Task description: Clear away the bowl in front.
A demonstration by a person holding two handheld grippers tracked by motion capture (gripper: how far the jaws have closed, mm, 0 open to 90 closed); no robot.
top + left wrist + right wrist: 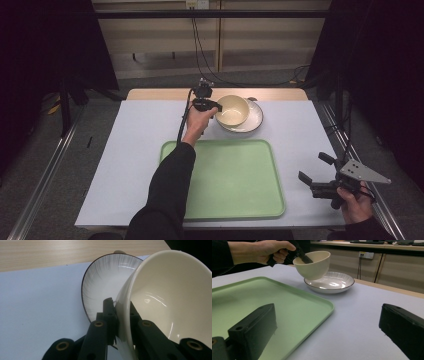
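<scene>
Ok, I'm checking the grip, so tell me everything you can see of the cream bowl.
The cream bowl is round, deep, plain and glossy, like glazed ceramic, and looks empty. The left gripper is shut on its rim wall, one jaw inside, one outside. It hangs tilted, clear of the white ribbed plate with a dark rim below it, beyond the green tray.

We see dim, dark surroundings around a softly lit table point(135, 145); glare streaks the plate point(105, 277), and the near jaws blur.
</scene>
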